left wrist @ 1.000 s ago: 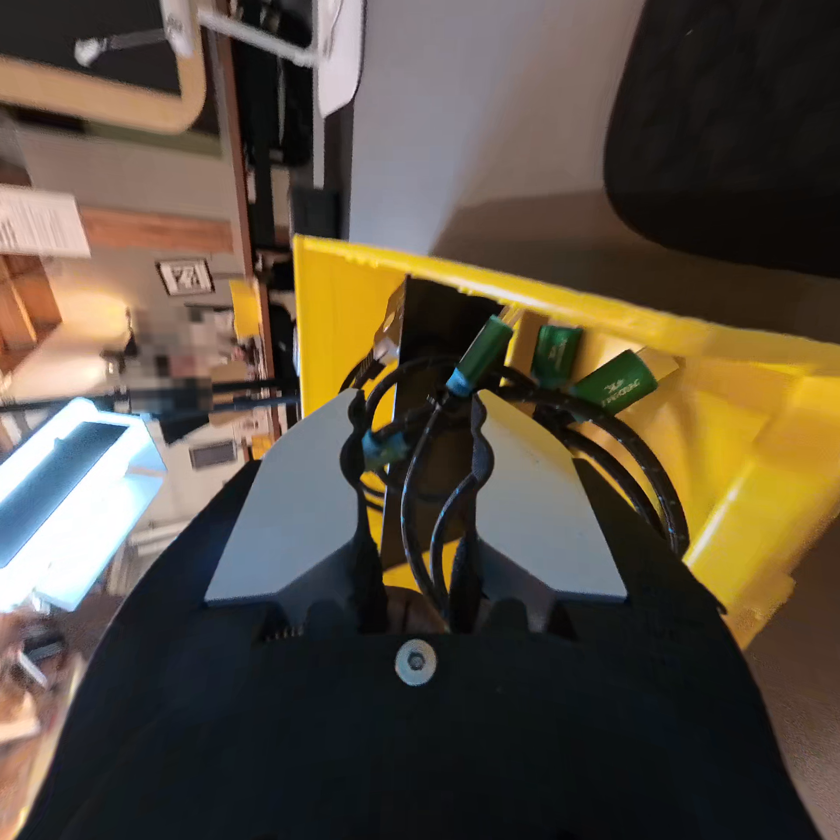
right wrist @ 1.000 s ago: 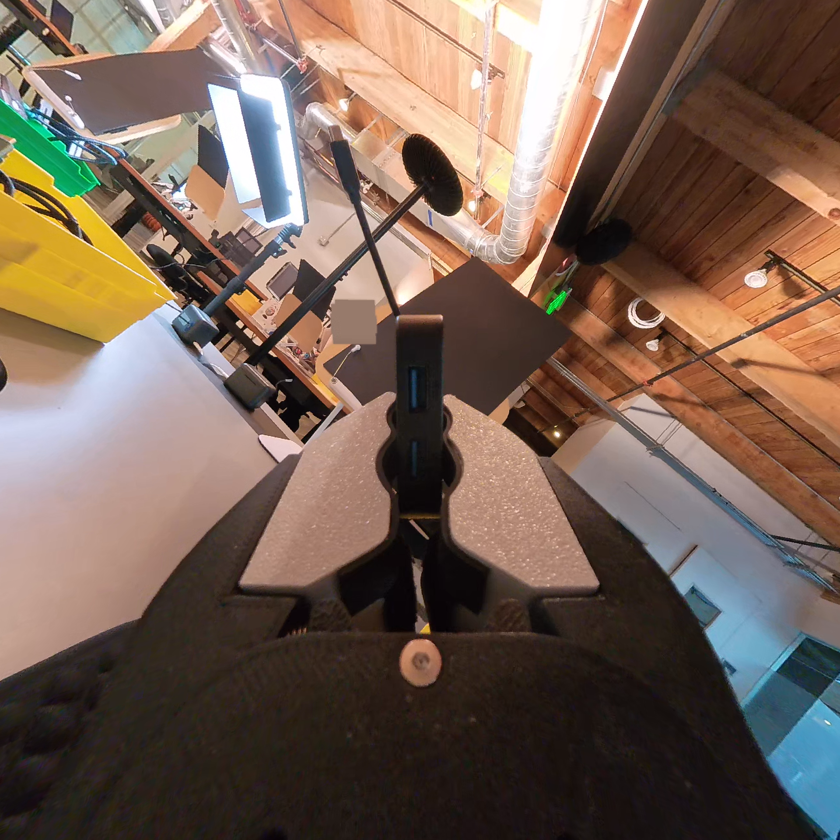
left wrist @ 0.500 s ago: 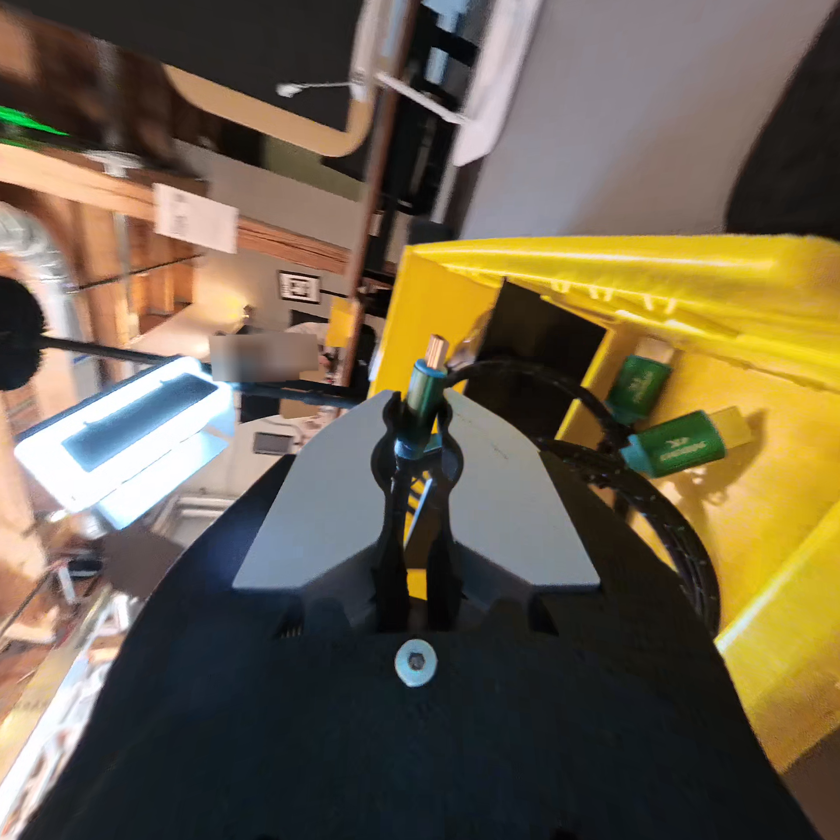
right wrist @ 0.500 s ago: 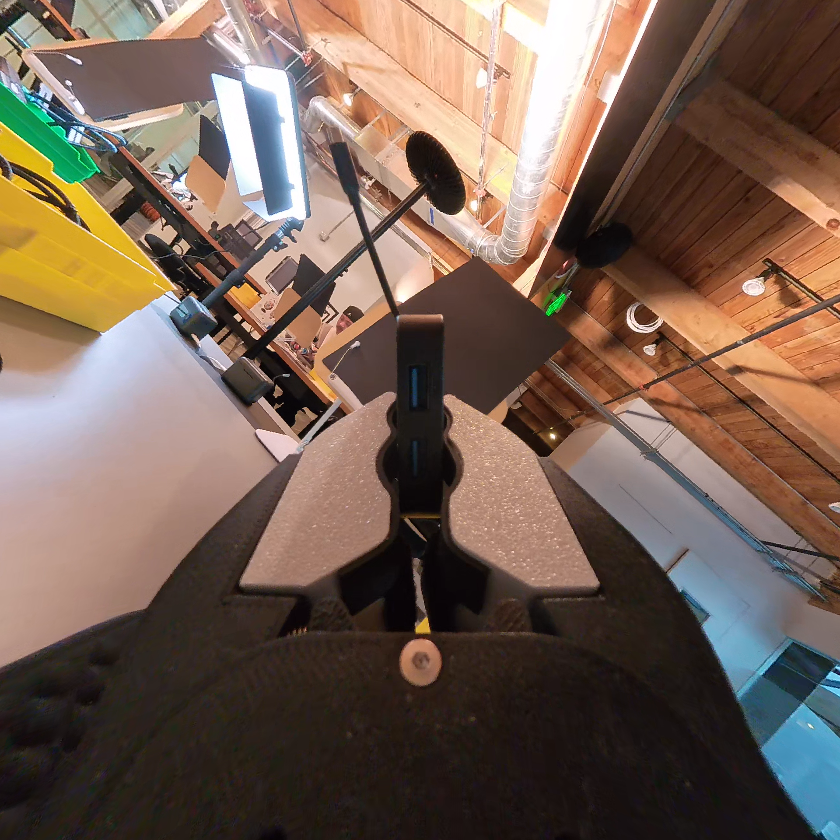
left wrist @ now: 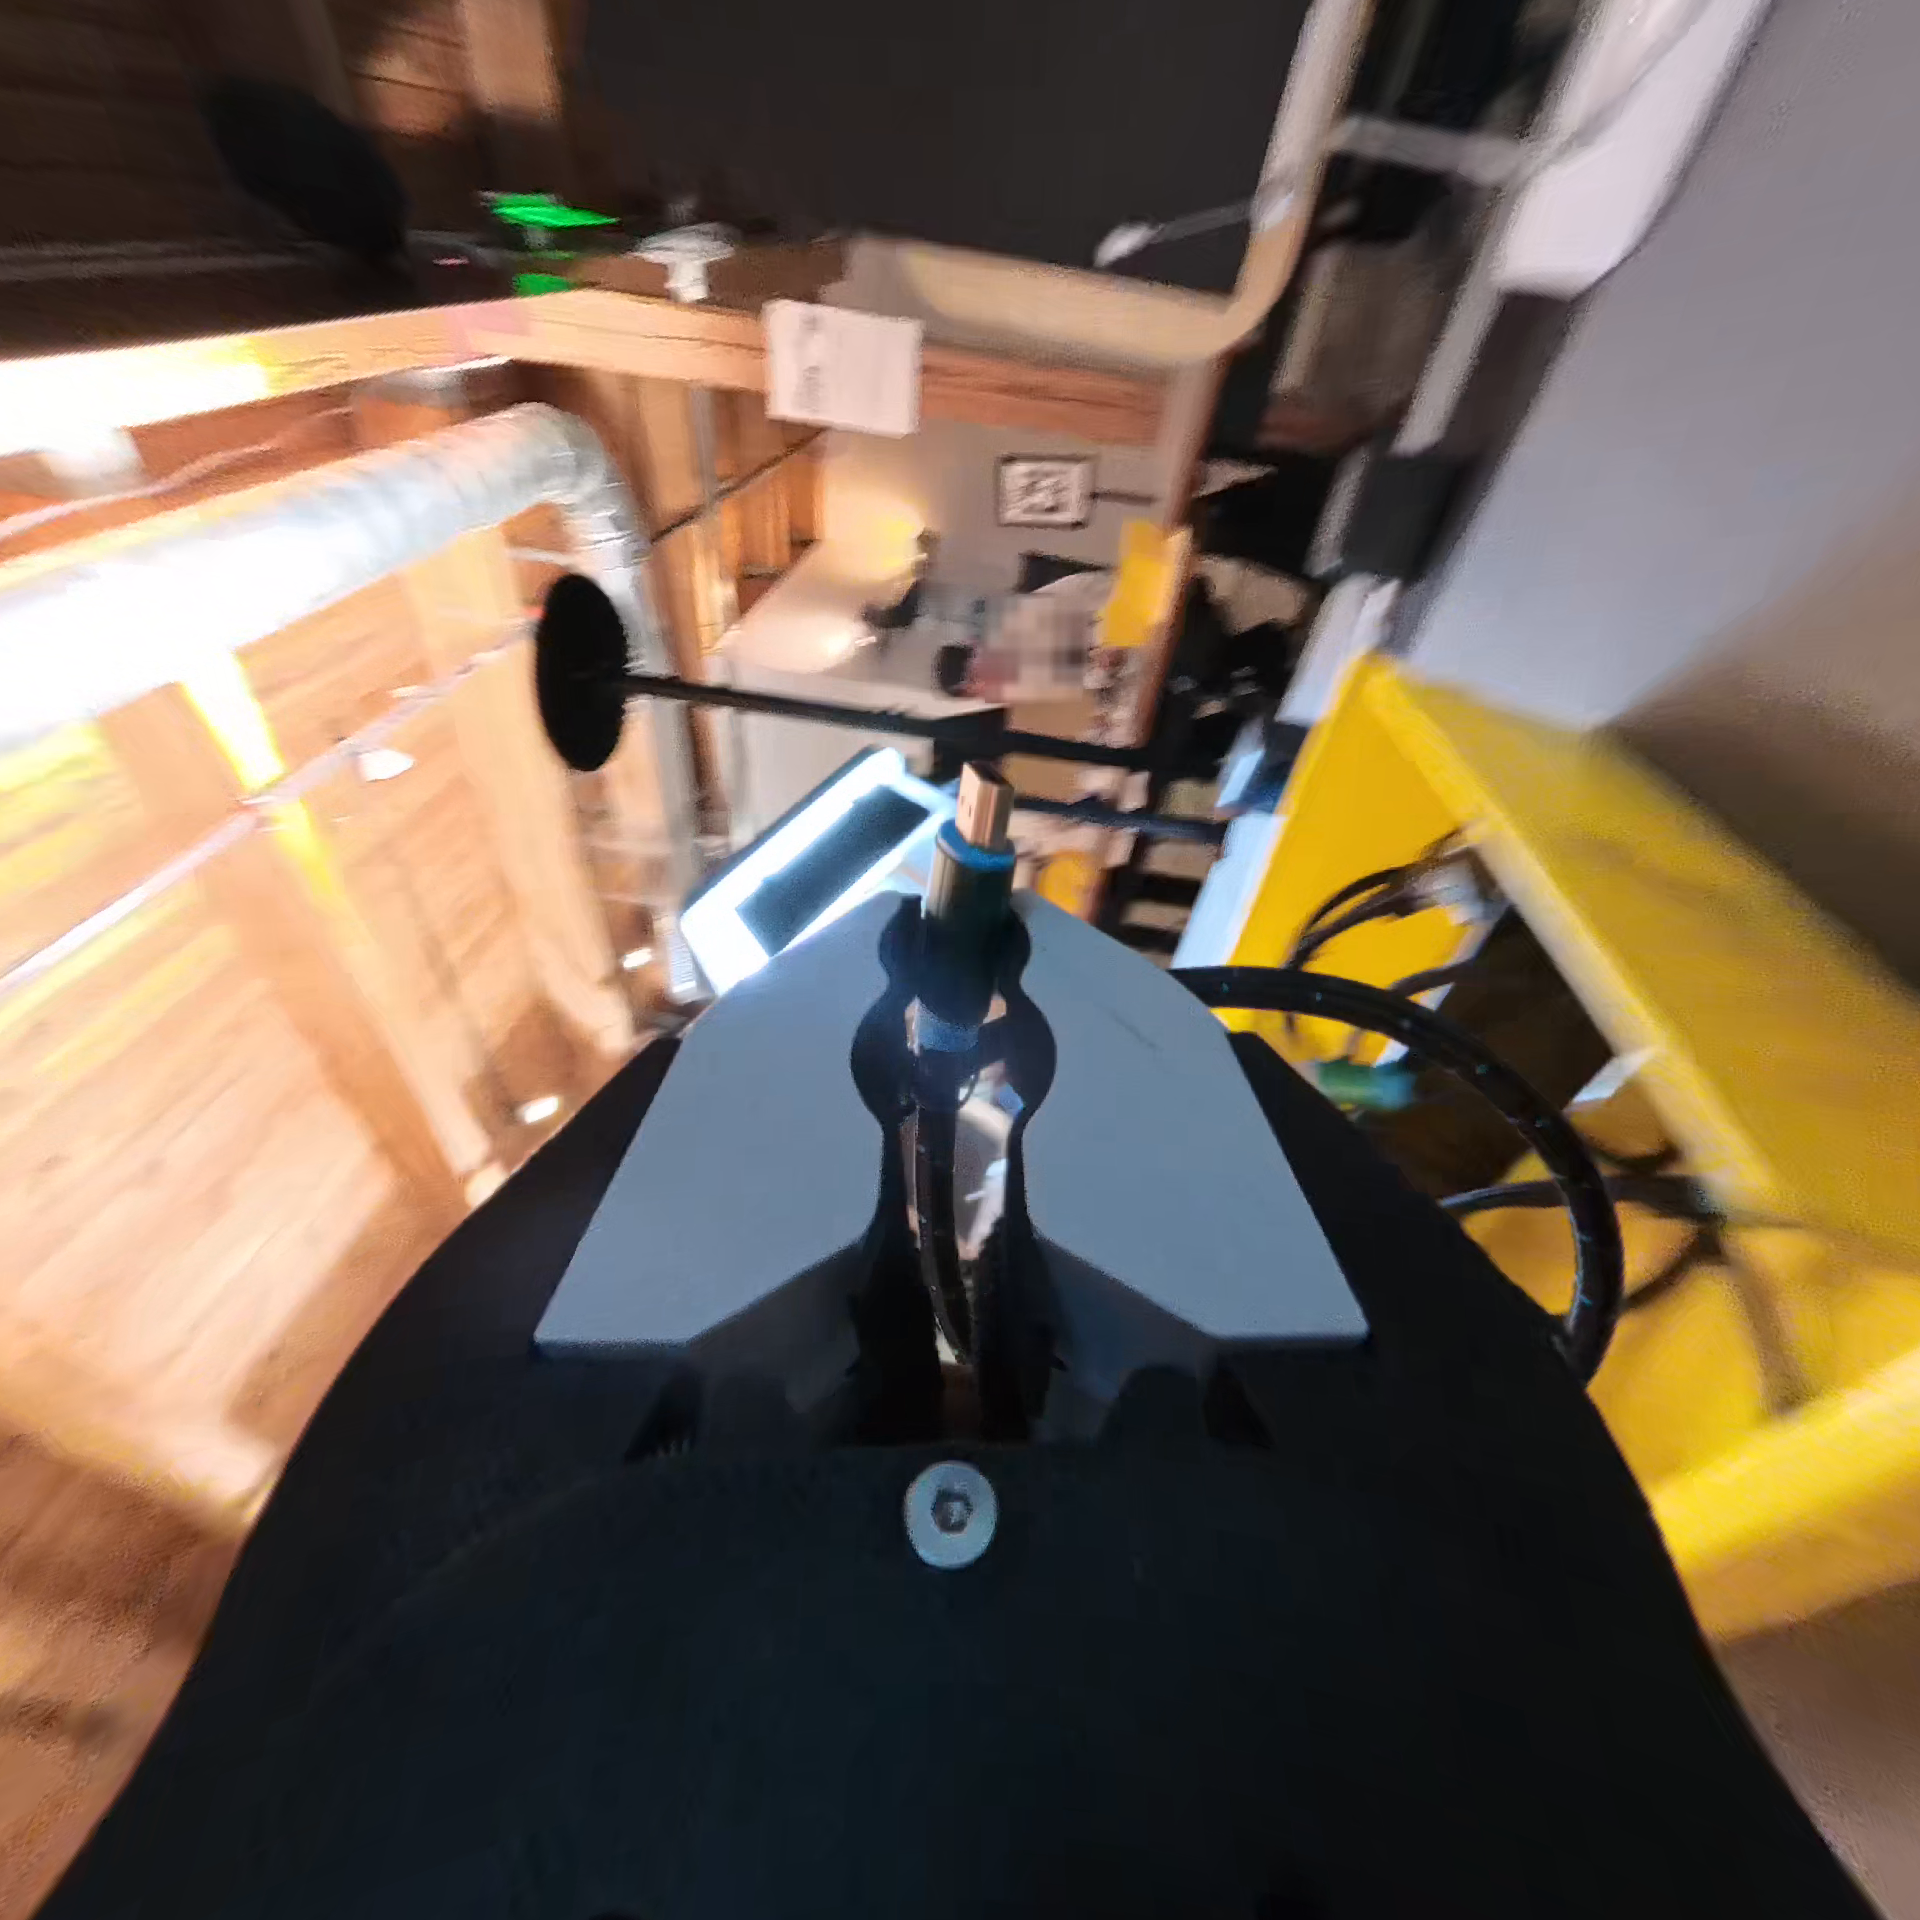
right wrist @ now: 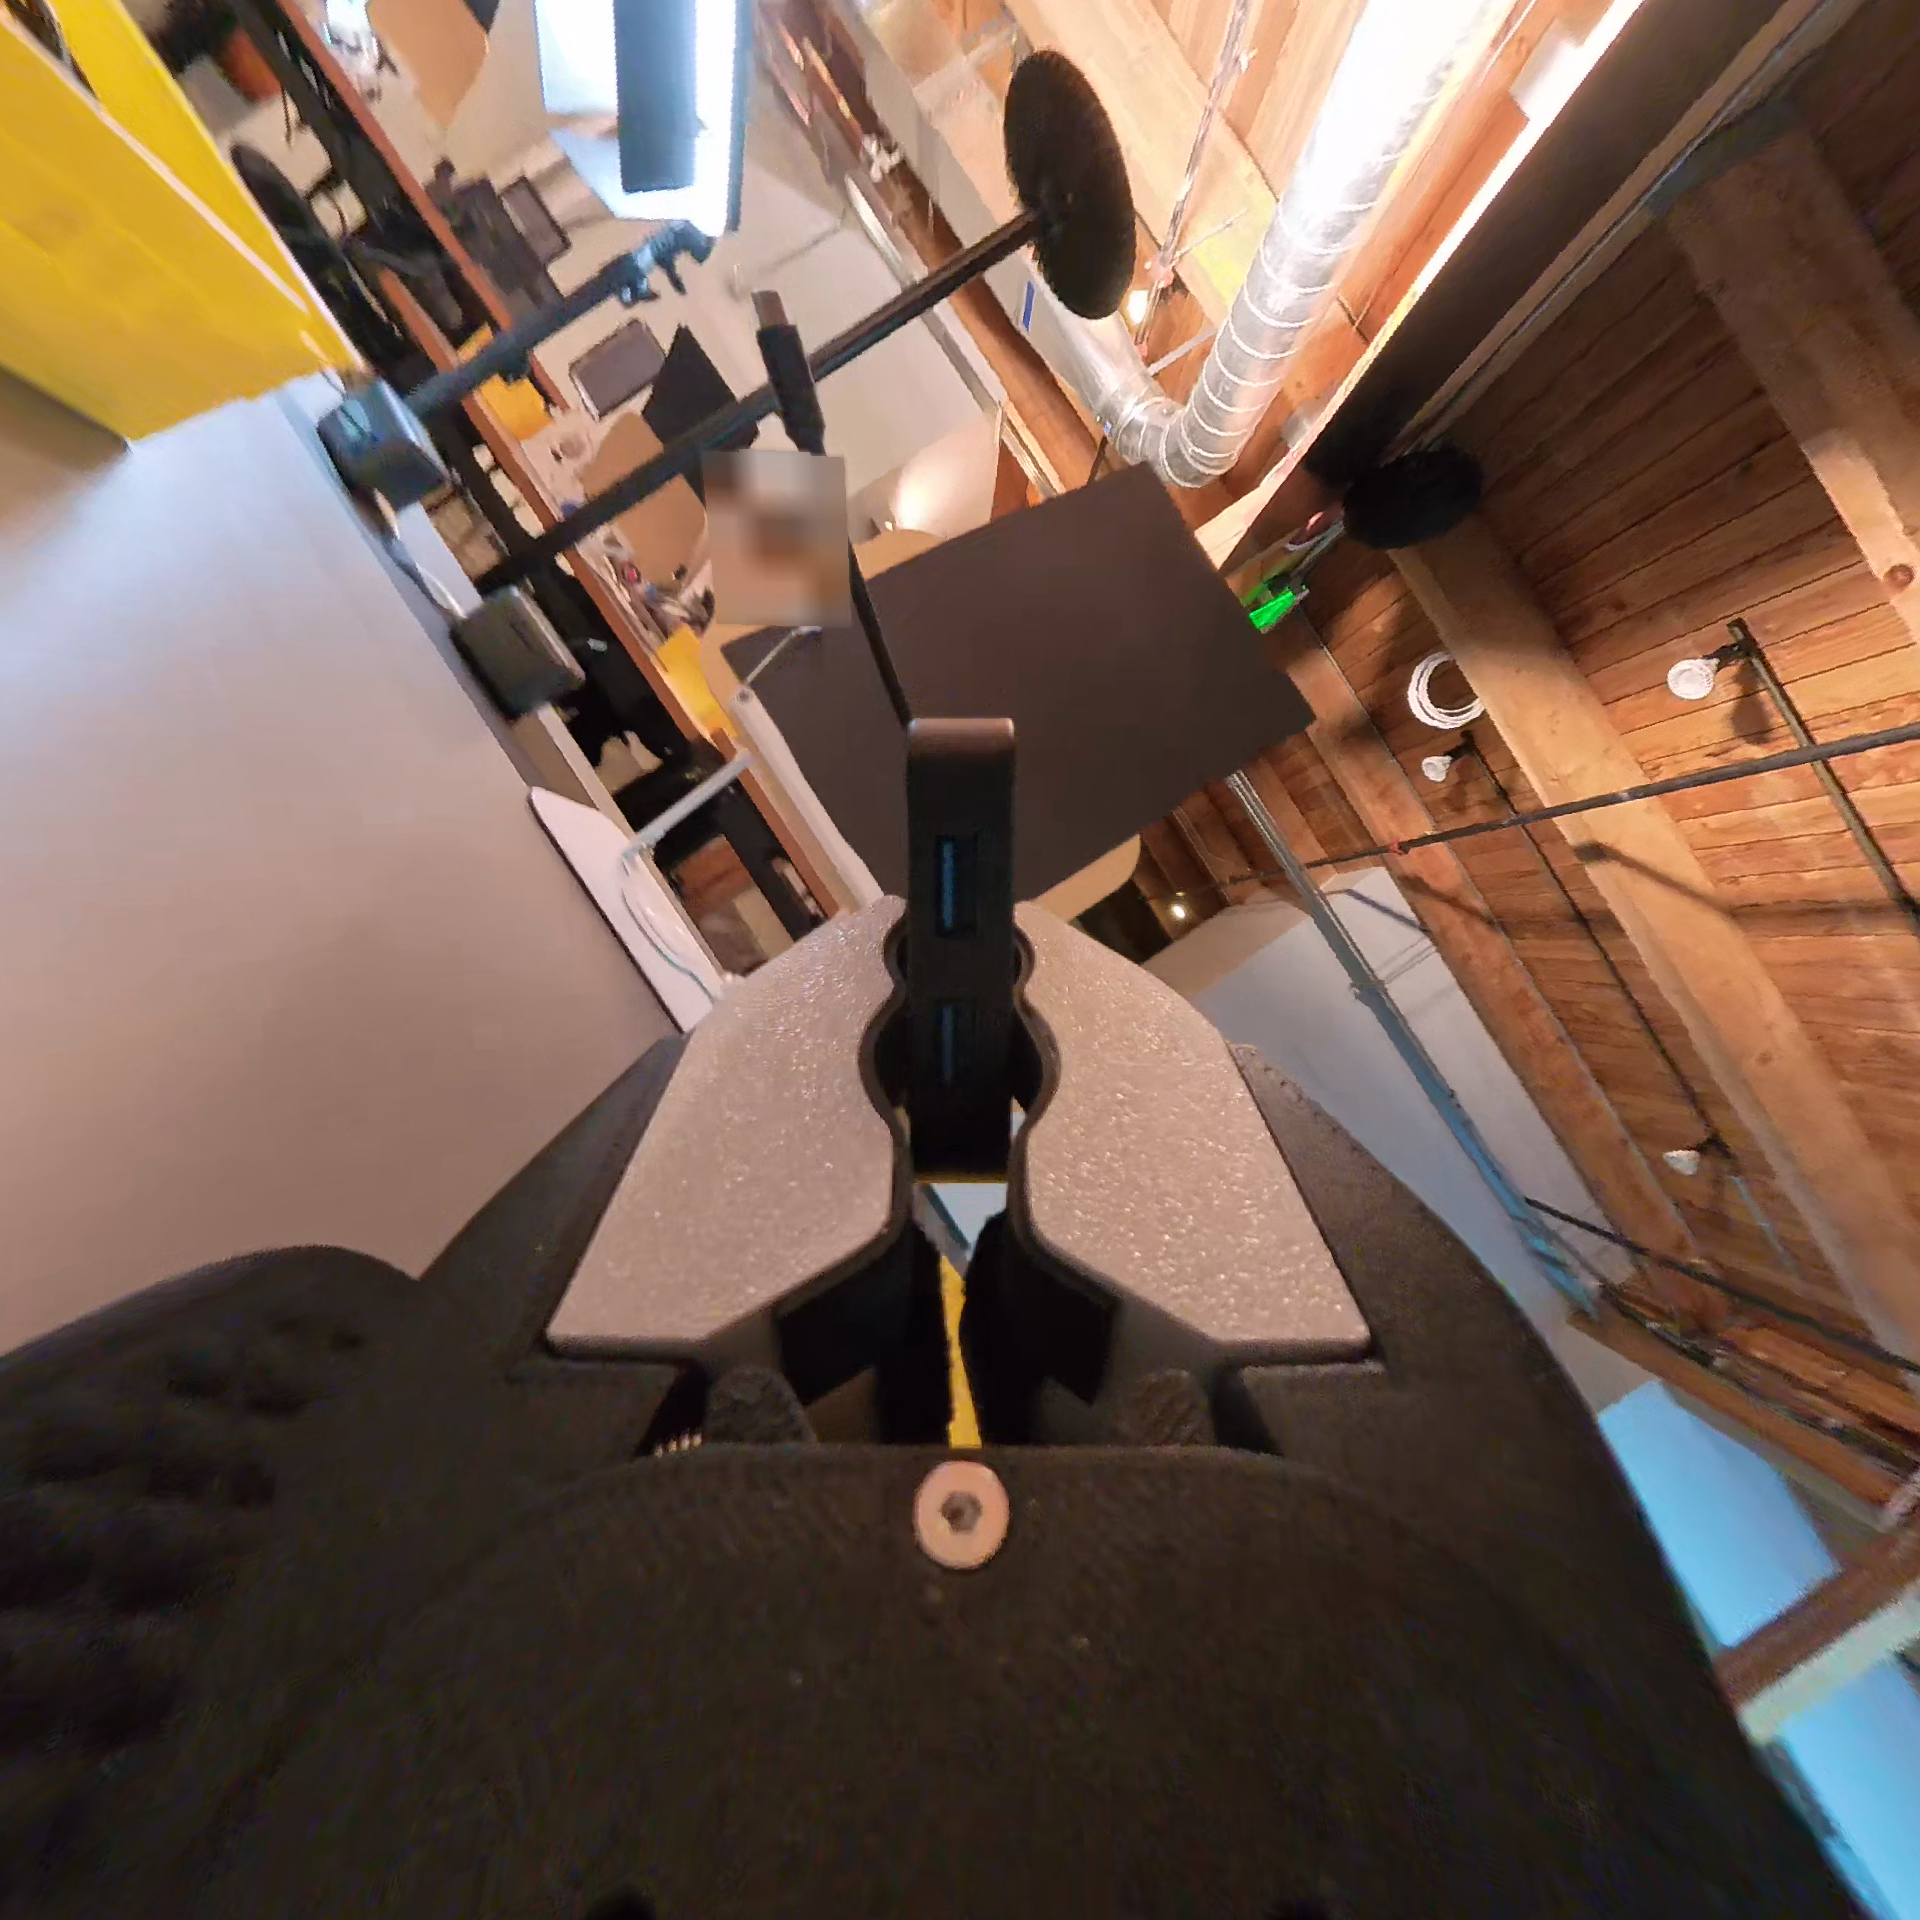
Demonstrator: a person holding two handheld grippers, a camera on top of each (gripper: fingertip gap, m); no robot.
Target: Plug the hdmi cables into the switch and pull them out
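Nearest the left camera, the left gripper is clamped on the plug of an HDMI cable, its gold tip standing clear beyond the fingertips and pointing away into the room; the braided black cord runs back between the fingers and loops out to the right toward the yellow bin, where more cords and a green plug lie. Nearest the right camera, the right gripper is clamped on the lower half of the switch, a slim black bar held on end, with two blue ports facing the camera; a thin lead rises from its far end. Both parts look light and rigid, the cord stiff and springy, so its loop may tug the plug sideways. The plug's hard shell is the sound hold, as here; the switch's smooth sides may slip under insertion force.
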